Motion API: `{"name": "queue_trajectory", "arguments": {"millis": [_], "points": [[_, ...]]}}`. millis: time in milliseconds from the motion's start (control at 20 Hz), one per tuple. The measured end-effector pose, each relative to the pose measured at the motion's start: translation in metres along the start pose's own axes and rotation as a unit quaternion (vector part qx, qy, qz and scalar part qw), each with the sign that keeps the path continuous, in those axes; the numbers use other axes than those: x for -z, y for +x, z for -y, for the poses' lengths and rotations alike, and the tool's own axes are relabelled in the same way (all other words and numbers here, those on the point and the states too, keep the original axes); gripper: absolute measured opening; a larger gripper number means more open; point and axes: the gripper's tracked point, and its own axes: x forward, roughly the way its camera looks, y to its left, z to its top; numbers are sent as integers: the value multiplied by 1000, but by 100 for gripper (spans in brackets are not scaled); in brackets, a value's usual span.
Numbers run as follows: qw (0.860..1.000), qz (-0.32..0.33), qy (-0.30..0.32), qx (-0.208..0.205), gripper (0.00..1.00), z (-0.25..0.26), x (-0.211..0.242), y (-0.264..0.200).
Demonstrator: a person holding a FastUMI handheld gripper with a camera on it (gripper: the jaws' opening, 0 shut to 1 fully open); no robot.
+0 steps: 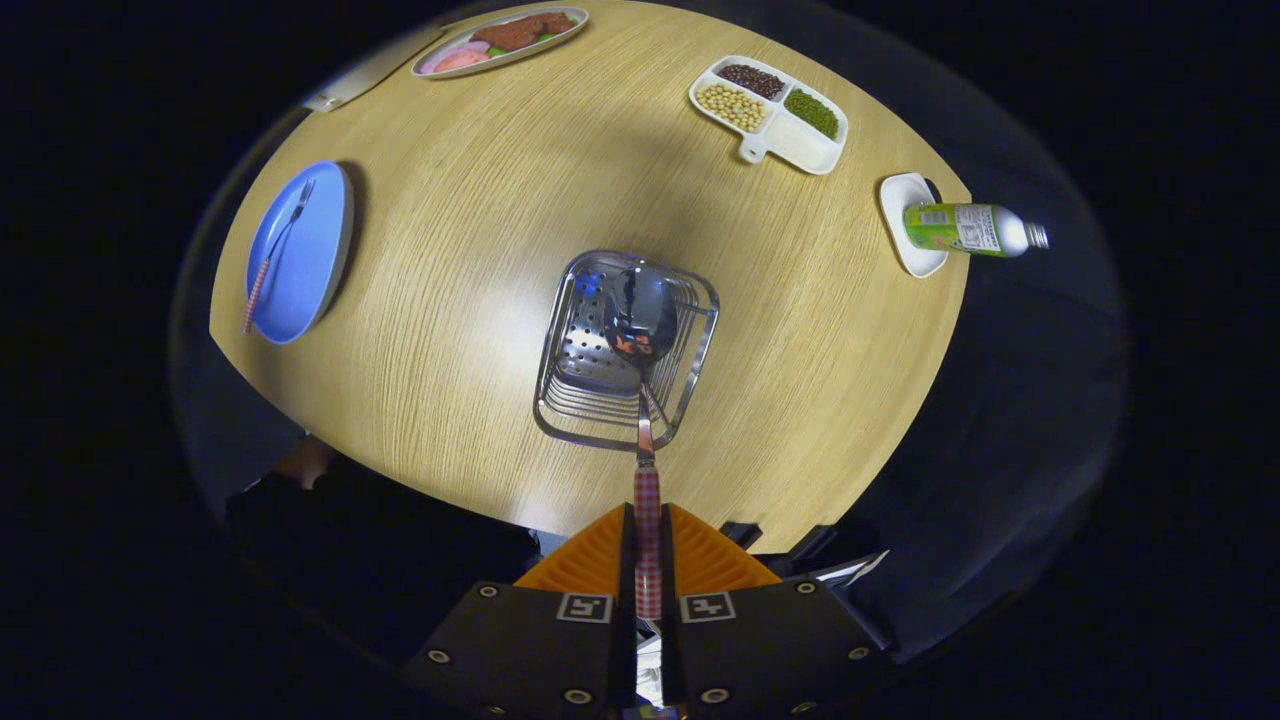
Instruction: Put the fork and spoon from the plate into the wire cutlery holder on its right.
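Note:
My gripper (648, 525) is shut on the checked handle of the spoon (640, 320), both fingers pressing it. The spoon hangs bowl-down, and its metal bowl is over the opening of the wire cutlery holder (570, 395), which stands on the wooden table straight beyond my fingers. Whether the bowl touches the holder I cannot tell. Far off to the left lies the blue plate (310, 260) with the fork (275, 250) on it, its checked handle pointing toward the table's near edge.
A white divided dish (790, 145) of beans sits beyond the holder to the right. A green bottle (965, 229) lies on a small white dish (905, 215) at the right table edge. An oval platter (500, 42) of food is at the far side.

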Motion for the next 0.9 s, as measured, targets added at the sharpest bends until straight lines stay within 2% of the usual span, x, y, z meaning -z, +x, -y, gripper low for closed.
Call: {"name": "queue_trajectory", "arguments": {"millis": [100,450,650,900], "points": [[1000,-9,-14,4,10,-2,4,0],[1000,-11,15,-8,10,-2,-15,2],[1000,11,13,-12,13,-4,-31,1],[995,86,36,-24,14,-11,-54,-16]]}}
